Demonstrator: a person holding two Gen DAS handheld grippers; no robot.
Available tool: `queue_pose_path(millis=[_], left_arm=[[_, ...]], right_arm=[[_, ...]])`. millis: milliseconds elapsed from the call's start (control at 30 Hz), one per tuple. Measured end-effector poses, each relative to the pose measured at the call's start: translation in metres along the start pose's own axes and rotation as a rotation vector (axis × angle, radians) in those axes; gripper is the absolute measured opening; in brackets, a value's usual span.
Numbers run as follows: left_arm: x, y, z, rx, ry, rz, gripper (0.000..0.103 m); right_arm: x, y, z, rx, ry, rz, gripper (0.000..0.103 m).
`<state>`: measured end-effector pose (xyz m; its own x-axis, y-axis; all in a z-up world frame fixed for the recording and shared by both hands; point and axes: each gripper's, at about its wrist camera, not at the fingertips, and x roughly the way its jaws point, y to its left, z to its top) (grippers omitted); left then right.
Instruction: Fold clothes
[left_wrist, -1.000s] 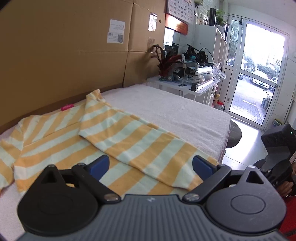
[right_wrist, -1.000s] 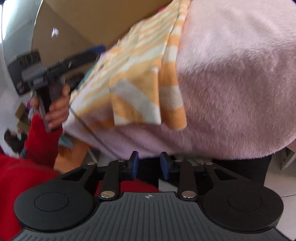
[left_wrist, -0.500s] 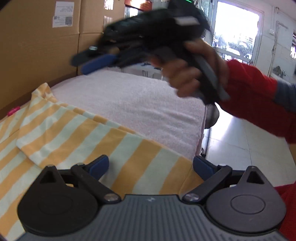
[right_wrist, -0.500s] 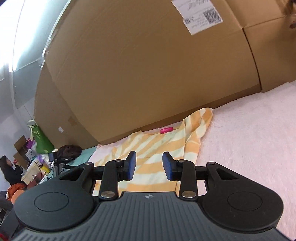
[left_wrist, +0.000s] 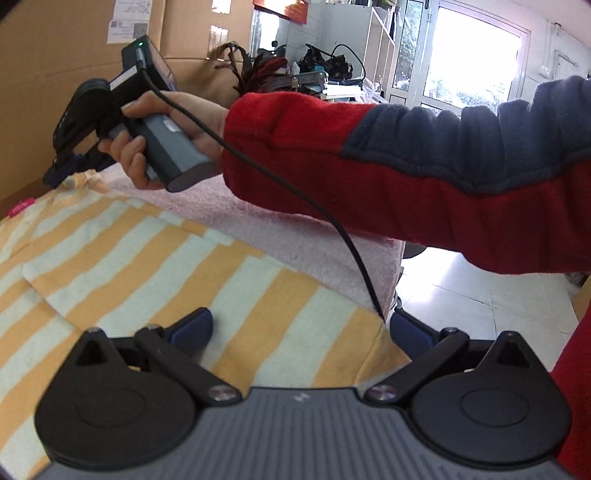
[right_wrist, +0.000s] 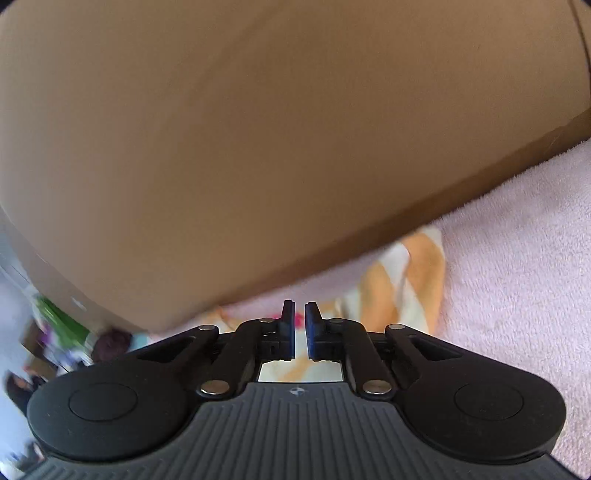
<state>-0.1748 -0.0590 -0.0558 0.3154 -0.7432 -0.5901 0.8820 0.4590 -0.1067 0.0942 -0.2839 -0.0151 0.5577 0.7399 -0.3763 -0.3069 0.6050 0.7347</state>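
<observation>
The right gripper has crossed to the striped shirt's far corner at 10 o'clock, fingers closing, nothing visibly clamped. Left gripper fingers apart over the near hem on the bed.

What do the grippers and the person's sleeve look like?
The left gripper is black with round discs, a ribbed grey body and blue pads. The right gripper looks the same; from the left view it has a grey handle, a small green light and a black cable. The sleeve is red fleece with a navy band.
</observation>
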Motion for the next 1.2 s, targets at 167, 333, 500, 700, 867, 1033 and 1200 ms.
queue_pose_path(millis=[167,333,500,700,867,1033,1200], left_arm=[[-0.001,-0.010,0.004,0.013,0.021,0.039,0.095],[0.006,-0.021,0.021,0.038,0.030,0.069,0.068],[0.010,-0.007,0.021,-0.090,0.000,0.045,0.032],[0.007,-0.009,0.022,-0.096,-0.008,-0.057,0.005],[0.010,-0.009,0.018,-0.092,0.023,-0.073,0.012],[0.002,-0.018,0.008,-0.063,0.021,-0.102,0.038],[0.000,-0.031,0.000,-0.052,0.001,-0.104,0.059]], right_arm=[[-0.024,0.002,-0.005,-0.101,0.049,-0.086,0.030],[-0.009,0.005,-0.013,-0.152,0.130,-0.129,0.006],[-0.032,0.025,-0.007,-0.193,0.021,-0.067,0.002],[-0.076,0.006,-0.006,-0.158,-0.047,-0.075,0.003],[-0.069,-0.023,-0.018,-0.122,0.028,-0.178,0.014],[-0.064,-0.013,-0.004,-0.092,-0.036,-0.123,0.046],[-0.032,-0.005,0.007,-0.122,-0.043,-0.258,0.001]])
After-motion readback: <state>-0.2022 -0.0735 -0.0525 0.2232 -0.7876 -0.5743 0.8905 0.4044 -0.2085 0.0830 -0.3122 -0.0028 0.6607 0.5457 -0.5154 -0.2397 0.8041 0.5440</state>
